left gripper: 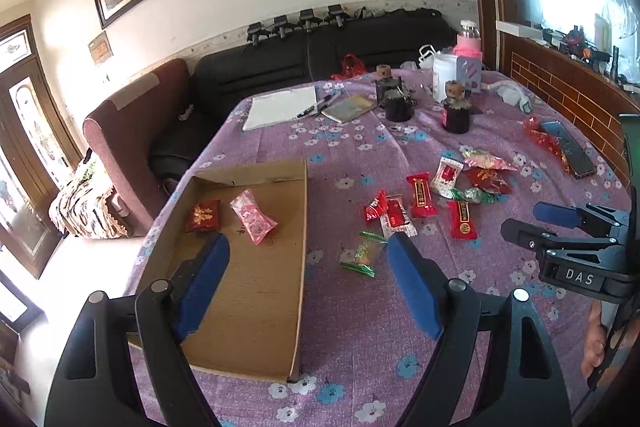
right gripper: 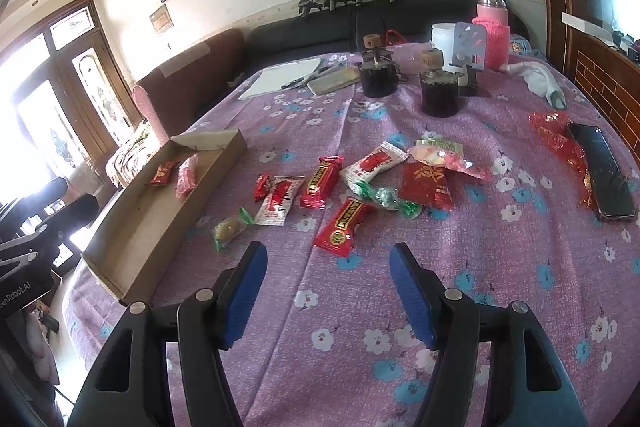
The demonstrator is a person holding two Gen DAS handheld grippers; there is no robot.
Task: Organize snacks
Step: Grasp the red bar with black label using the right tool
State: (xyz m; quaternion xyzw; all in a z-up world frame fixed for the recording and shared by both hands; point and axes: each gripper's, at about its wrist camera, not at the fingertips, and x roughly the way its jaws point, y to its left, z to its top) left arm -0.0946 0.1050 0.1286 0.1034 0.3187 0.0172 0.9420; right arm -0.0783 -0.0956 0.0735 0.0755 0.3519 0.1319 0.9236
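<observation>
both jaws are gaping wide, empty; next, the right gripper (right gripper: pixel 328 291) is needing to pinch the nearest red snack (right gripper: pixel 344 223) for the cardboard tray (right gripper: pixel 132 251).

Cardboard tray (left gripper: pixel 248 291) at the table's (left gripper: pixel 360 327) left edge, holding two snack packets (left gripper: pixel 232 217) at its far end. Loose snacks (right gripper: pixel 352 183) at table centre, right of the tray. Phone (right gripper: pixel 602 171) near the right edge; notebook (right gripper: pixel 280 77) and jars (right gripper: pixel 438 93) toward the far edge.

One cardboard tray (right gripper: pixel 160 227), two snacks inside it (left gripper: pixel 234 217), nine loose snacks (right gripper: pixel 352 183) on the table.
</observation>
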